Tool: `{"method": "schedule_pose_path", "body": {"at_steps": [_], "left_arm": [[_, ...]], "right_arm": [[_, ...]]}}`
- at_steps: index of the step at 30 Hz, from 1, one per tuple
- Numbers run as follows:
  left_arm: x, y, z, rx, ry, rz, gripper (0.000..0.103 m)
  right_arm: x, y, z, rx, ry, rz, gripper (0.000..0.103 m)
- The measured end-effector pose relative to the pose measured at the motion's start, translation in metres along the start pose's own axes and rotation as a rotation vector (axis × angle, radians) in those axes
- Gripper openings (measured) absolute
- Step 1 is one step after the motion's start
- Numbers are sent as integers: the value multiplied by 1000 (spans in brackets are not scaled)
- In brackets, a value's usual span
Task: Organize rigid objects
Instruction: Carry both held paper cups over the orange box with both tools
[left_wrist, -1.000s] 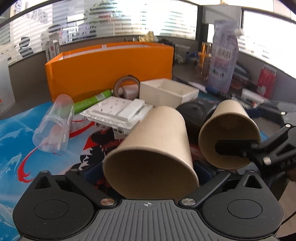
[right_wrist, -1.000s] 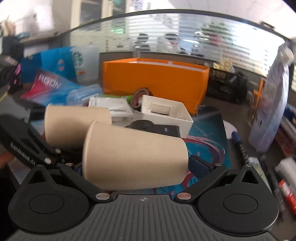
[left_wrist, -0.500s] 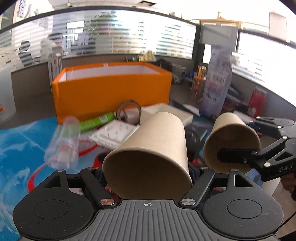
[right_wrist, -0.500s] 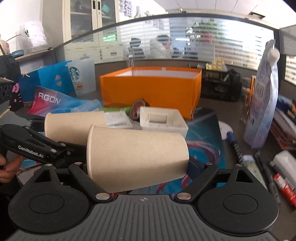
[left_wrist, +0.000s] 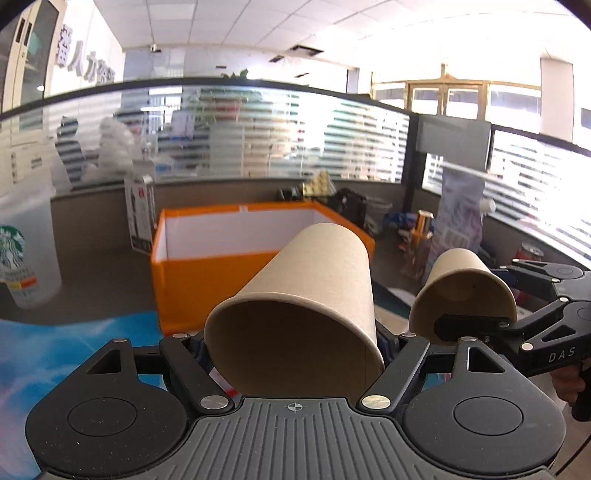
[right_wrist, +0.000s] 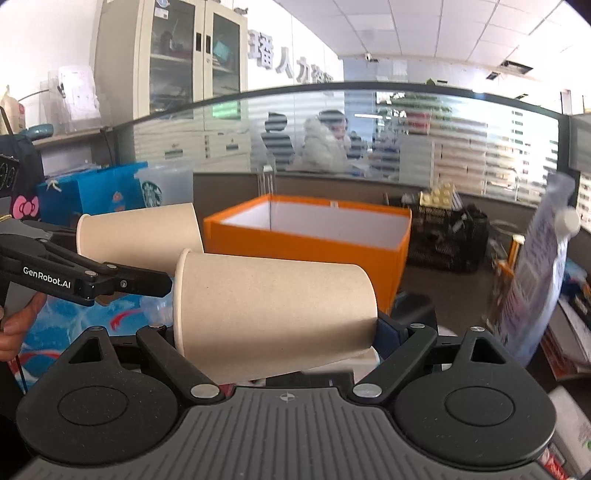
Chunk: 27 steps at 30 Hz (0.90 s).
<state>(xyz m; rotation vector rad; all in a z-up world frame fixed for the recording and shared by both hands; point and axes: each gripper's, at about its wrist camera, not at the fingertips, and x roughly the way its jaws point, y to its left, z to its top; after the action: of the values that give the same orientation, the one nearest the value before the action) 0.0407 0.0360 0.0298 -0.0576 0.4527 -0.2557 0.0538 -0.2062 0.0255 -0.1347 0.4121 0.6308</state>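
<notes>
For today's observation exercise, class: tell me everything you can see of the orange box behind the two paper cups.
The orange box is a rectangular, open-topped container with bright orange outer walls and a plain white inside, seemingly card. It stands upright on the desk, behind the paper cups. In both wrist views nothing shows inside, though its floor is hidden. No gripper touches it. The cups overlap its front wall in the pictures, so its base stays unseen.

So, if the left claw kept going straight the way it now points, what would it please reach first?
Probably the orange box: it lies dead ahead, beyond the paper cup held in the left claw, though depth is unclear.
</notes>
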Motion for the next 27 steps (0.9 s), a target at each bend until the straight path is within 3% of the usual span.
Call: {"method": "schedule_pose_path", "body": {"at_steps": [27], "left_arm": [[13,21,54,23,-105,27,77]], "right_arm": [[21,0,60,-16,-102,-28,88]]}}
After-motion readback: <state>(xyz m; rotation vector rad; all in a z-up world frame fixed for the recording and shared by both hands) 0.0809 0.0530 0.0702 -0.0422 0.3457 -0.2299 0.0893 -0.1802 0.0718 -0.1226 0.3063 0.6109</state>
